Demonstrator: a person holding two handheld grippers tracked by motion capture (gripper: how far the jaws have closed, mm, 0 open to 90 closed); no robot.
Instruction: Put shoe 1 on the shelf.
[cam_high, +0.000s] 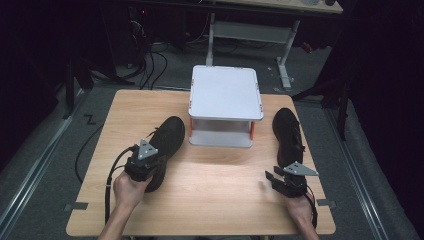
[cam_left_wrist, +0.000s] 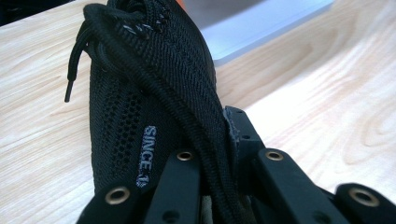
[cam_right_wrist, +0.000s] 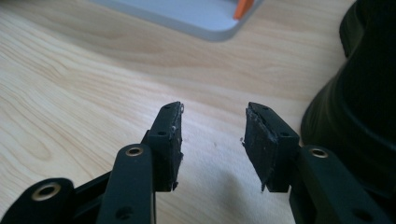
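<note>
Two black knit shoes lie on the wooden table (cam_high: 215, 185). The left shoe (cam_high: 165, 145) lies at the left of a white stand, and my left gripper (cam_high: 142, 162) is shut on its heel collar. In the left gripper view the shoe (cam_left_wrist: 154, 88) rises between the jaws, with its lace (cam_left_wrist: 74, 60) hanging at the left. The right shoe (cam_high: 287, 135) lies right of the stand. My right gripper (cam_high: 275, 181) stands open just in front of its heel, with nothing between the jaws. The right gripper view shows this gripper (cam_right_wrist: 212, 126) open over bare wood, the shoe (cam_right_wrist: 359, 107) to its right.
A white two-level stand (cam_high: 225, 105) with orange posts stands at the table's far middle; its base shows as a grey slab (cam_right_wrist: 187, 14) ahead of the right gripper. Cables and a desk frame lie on the floor behind the table.
</note>
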